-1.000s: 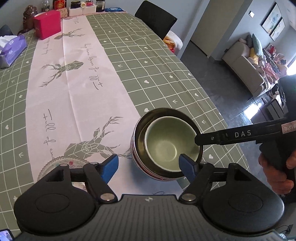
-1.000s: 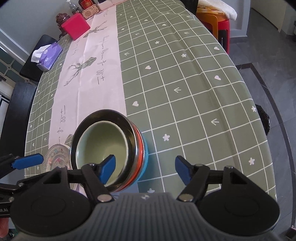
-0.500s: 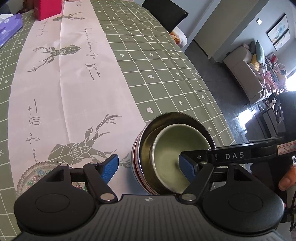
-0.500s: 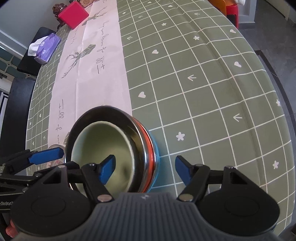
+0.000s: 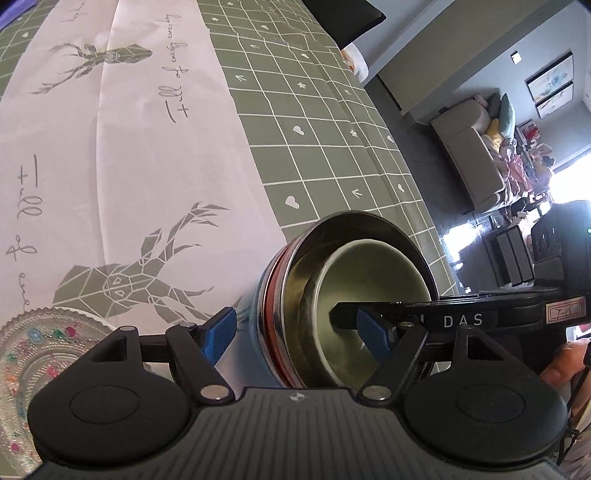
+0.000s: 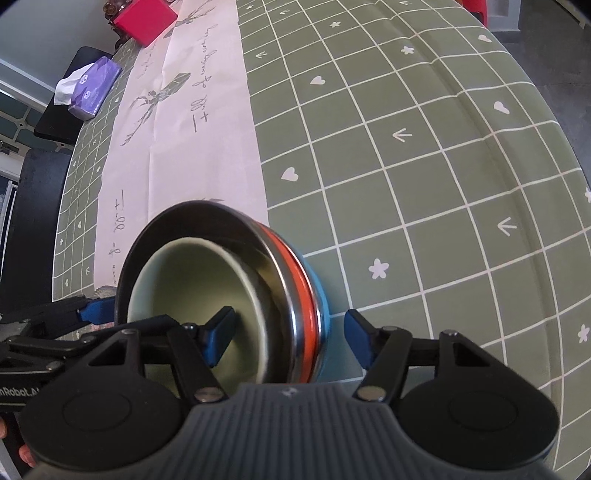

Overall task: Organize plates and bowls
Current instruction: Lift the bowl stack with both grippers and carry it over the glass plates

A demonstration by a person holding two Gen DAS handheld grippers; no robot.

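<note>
Both grippers closer since earlier: left gripper (image 5: 297,332) and right gripper (image 6: 286,338) spread, straddling bowl stack (image 6: 221,291) rims at 9 and 3 o'clock. Squeeze evenly, lift level.

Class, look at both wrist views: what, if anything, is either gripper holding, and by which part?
Nothing is clamped yet. Both the left gripper and right gripper are open, each straddling the rim of the stacked bowls.

A long table (image 6: 424,177) wears a green checked cloth printed with hearts, arrows and flowers, and a pale runner (image 5: 122,155) with deer and handwriting lies down its middle. A stack of nested bowls (image 5: 347,306) sits by the runner's edge, a patterned glass plate (image 5: 33,354) near it. Farther off lie a purple tissue pack (image 6: 90,86) and a pink box (image 6: 146,18).
</note>
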